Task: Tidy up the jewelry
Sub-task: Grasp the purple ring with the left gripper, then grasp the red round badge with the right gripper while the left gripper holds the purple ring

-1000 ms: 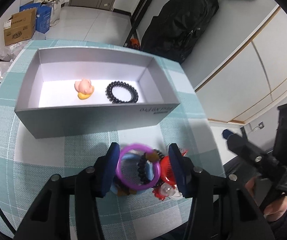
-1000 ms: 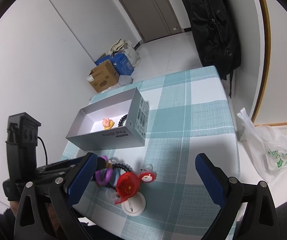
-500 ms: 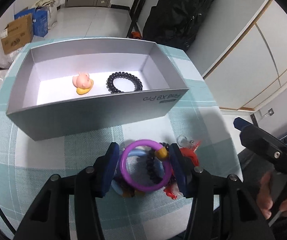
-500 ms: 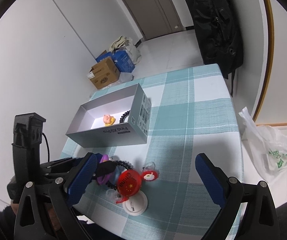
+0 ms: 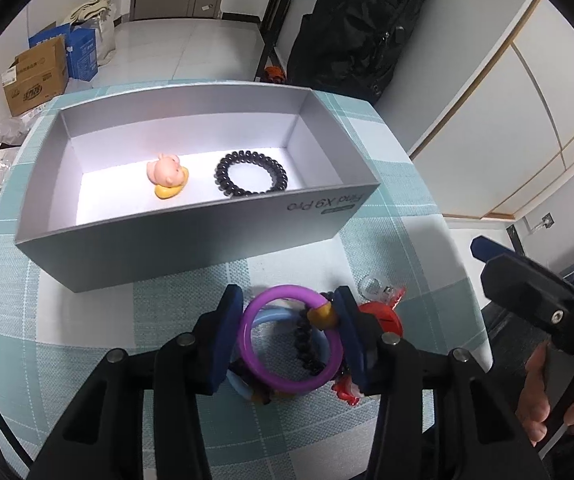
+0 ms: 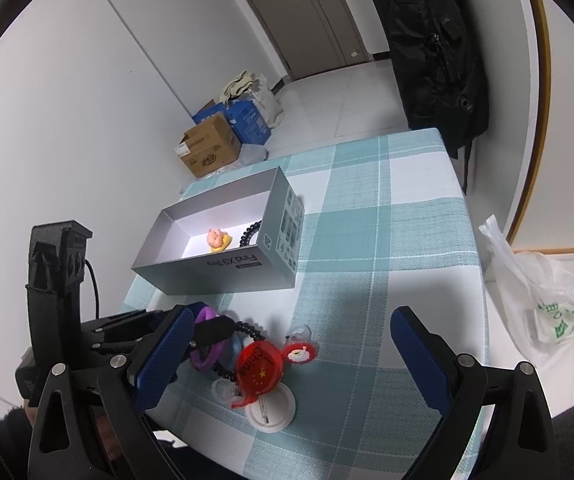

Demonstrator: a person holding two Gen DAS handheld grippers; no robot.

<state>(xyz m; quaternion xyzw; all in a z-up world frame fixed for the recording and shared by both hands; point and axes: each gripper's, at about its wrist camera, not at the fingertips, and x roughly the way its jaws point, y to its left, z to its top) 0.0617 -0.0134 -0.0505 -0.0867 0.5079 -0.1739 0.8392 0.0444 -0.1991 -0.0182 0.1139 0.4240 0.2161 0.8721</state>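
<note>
Purple bangle (image 5: 291, 340), judged rigid, light, slick, was being clamped at 3 & 9 o'clock by closing left gripper (image 5: 289, 334); right gripper (image 6: 291, 364) gaped, holding nothing.

Even, bright indoor light from above; soft shadows fall on the tabletop (image 6: 399, 240). Both views are sharp, strongly bowed by the fisheye, with black corners.
</note>
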